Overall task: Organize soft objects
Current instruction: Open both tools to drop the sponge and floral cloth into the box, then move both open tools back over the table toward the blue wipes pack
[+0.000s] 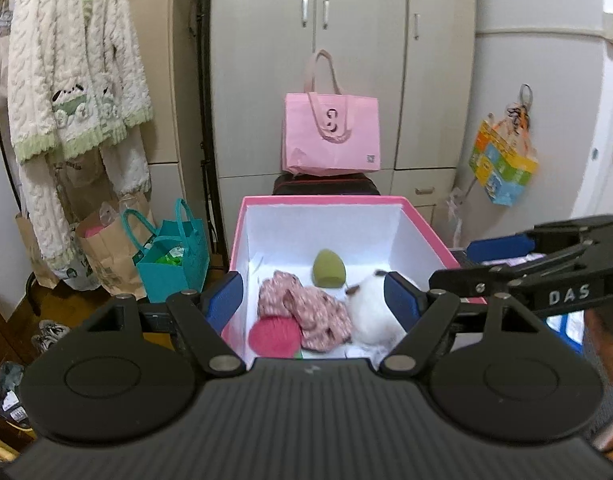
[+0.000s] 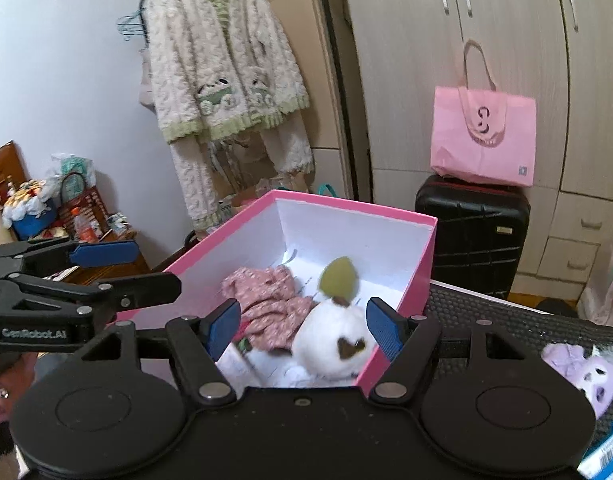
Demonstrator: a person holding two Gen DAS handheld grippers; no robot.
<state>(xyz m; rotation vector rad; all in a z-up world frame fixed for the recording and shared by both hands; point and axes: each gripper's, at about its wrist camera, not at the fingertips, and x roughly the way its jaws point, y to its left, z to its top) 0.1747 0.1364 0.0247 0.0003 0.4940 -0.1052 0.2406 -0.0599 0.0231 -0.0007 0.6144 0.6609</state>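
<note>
The storage box (image 1: pixel 242 240) is pink outside and white inside. In it lie a pink cloth (image 1: pixel 306 312) with a small floral print, a hot-pink ball of yarn (image 1: pixel 272 336), an olive-green egg-shaped sponge (image 1: pixel 328 269) and a white plush toy (image 2: pixel 332 344) with brown patches — one heart-shaped. Behind stand a pale pink tote bag (image 1: pixel 332 136) on a black suitcase (image 2: pixel 472 236), a teal bag (image 1: pixel 172 266), and a cream cardigan (image 1: pixel 72 64) trimmed in light green. A lilac plush (image 2: pixel 586 372) lies on black matting. The gripper pads (image 1: pixel 402 298) are blue.
</note>
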